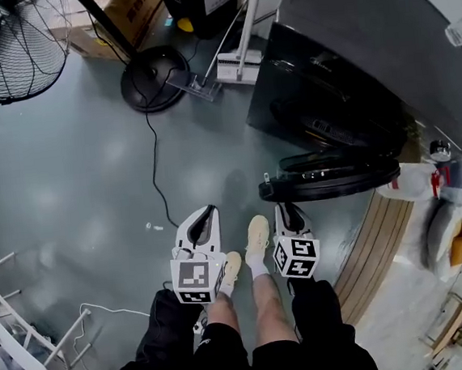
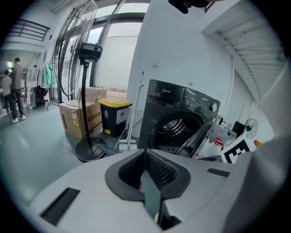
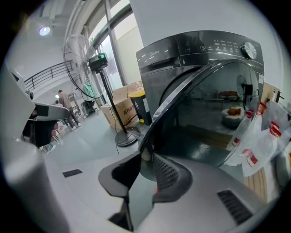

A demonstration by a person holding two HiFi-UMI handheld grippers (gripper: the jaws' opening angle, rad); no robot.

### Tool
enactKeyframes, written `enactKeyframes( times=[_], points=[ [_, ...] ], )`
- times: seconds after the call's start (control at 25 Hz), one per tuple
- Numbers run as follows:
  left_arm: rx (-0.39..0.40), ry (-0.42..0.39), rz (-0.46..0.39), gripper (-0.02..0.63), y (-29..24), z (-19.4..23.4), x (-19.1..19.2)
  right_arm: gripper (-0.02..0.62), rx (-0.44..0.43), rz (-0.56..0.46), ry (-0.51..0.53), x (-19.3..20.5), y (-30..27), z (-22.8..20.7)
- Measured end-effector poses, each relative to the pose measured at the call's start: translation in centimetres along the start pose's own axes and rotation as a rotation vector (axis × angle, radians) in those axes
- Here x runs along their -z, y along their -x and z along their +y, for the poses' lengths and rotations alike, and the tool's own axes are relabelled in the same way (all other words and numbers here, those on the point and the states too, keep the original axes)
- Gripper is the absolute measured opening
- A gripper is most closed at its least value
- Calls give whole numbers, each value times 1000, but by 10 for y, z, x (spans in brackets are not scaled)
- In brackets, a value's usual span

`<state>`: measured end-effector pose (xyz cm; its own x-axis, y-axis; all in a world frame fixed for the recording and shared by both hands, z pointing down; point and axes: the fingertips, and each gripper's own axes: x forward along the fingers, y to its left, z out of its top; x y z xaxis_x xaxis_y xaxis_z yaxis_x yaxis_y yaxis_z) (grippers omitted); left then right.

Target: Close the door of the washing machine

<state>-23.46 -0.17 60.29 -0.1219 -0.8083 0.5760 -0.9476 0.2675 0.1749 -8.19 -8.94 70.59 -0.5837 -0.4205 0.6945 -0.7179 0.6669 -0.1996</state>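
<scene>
A: Where does the door stand?

B: The door [image 1: 329, 185] of the dark grey front-loading washing machine [image 1: 379, 36] is swung wide open over the grey floor [image 1: 68, 179]. The head view sees it edge-on. The machine sits at the floor's edge, backed against a white wall, and its drum opening is uncovered.

A: And the right gripper?

B: The right gripper [image 3: 145, 156] is at the door's free edge. Its jaws are partway apart with the rim between their tips, and the tips look pressed onto it.

A: The left one?

B: The left gripper [image 2: 145, 152] hangs just beside the right one, apart from the door. Its jaw tips meet with nothing between them, and it points toward the open drum.

A: What else is on that floor?

B: A pedestal fan [image 1: 154, 78] stands left of the machine, as the gripper views see it. A cardboard box [image 2: 79, 116] and a black bin with a yellow lid [image 2: 113, 116] are beyond it. White plastic bags [image 3: 259, 141] hang to the machine's right.
</scene>
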Motion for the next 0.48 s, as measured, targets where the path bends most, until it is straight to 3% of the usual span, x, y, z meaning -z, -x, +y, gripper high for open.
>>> enactKeyframes(
  times=[0.48],
  points=[
    [-55, 35, -16, 31, -37, 3, -27, 34, -64, -1, 103, -40, -38, -9]
  ],
)
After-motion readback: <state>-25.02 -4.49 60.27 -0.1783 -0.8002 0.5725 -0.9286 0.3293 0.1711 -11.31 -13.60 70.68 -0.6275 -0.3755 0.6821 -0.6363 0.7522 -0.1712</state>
